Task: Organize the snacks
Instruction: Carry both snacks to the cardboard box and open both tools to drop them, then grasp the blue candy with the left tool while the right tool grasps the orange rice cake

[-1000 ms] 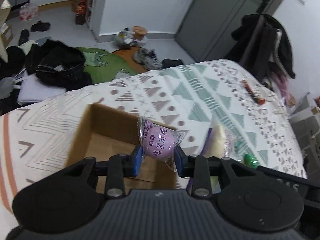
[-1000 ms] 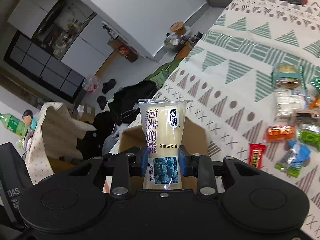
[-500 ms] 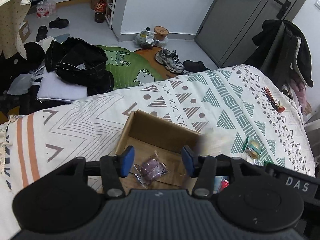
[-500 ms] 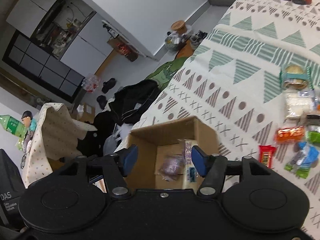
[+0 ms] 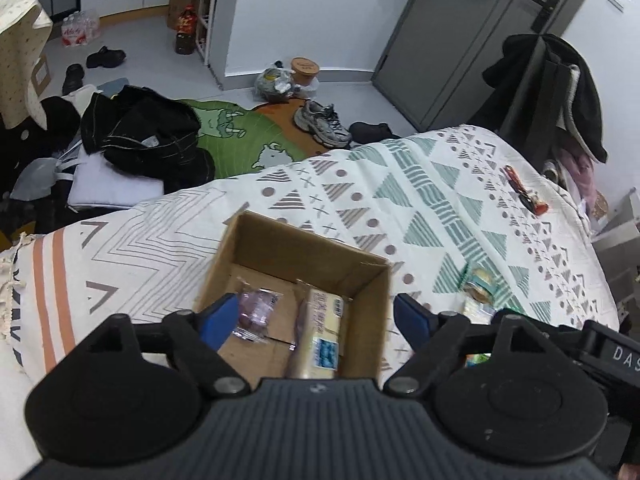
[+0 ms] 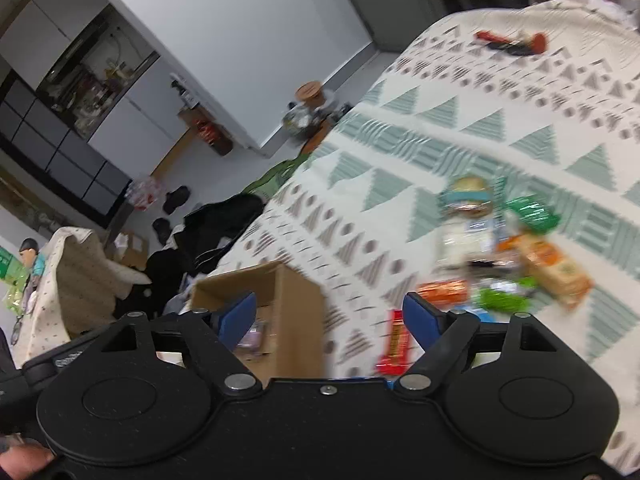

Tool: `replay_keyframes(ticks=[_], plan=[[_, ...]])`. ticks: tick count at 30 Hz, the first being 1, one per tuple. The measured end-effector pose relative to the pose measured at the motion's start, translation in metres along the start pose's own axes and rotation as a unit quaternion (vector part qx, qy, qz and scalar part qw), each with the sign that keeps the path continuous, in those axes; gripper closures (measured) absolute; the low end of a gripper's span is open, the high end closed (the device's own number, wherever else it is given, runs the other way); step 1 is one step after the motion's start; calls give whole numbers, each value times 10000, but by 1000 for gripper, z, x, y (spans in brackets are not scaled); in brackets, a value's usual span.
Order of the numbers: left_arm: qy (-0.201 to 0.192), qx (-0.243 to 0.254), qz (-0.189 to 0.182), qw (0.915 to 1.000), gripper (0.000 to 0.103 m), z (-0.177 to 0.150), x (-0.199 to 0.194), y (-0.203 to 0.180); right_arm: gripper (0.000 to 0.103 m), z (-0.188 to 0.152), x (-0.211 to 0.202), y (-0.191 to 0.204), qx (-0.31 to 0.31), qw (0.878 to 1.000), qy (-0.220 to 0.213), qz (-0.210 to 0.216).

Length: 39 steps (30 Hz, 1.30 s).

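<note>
Two empty grippers above a snack box on a patterned bed.

Left wrist view: your left gripper (image 5: 316, 318) gapes wide over the cardboard box (image 5: 372, 312), where a purple snack (image 5: 258, 310) and yellow cake packet (image 5: 322, 334) lie. Right wrist view: your right gripper (image 6: 330, 318) is wide too, holding nothing, between that box (image 6: 298, 316) and blurred loose snacks (image 6: 508, 272) on the bedspread (image 6: 440, 128).

Both snacks now lie in the cardboard box (image 5: 362, 276): purple packet (image 5: 256, 310) and yellow cake bar (image 5: 322, 330) (released); each gripper gapes empty.
</note>
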<state>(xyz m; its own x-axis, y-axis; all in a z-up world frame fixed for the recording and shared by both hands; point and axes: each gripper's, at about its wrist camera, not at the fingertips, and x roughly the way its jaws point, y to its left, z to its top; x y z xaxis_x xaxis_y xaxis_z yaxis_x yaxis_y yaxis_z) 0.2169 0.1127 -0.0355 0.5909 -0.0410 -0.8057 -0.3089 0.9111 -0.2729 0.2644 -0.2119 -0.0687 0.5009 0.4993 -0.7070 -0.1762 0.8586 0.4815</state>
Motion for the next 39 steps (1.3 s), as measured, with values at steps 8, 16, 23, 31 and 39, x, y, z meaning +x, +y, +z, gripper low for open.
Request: replay_keyframes(ticks=[8,16,23,31,39], plan=[[-33,166,-215,9996,4,-18,-13,-33,20,-5,-40,-51,286,9989,-201,-323],[67,355,-362,9987,0,-37,-21,-61,15,-14,-66,-77,204,9983,-130,-529],[138,593,-420,9973,0,-49,-29,-84,15,-17,-85,-95,178,9982,-171,-549],[196,864,-346,9955,1,-70,-28,-100,15,-21,-85,-116,222,9977,-189,-609],[273,988,-461,9937,2,-84,-18,-107,15,-19,-70,-128,166,9979,-103,-613]])
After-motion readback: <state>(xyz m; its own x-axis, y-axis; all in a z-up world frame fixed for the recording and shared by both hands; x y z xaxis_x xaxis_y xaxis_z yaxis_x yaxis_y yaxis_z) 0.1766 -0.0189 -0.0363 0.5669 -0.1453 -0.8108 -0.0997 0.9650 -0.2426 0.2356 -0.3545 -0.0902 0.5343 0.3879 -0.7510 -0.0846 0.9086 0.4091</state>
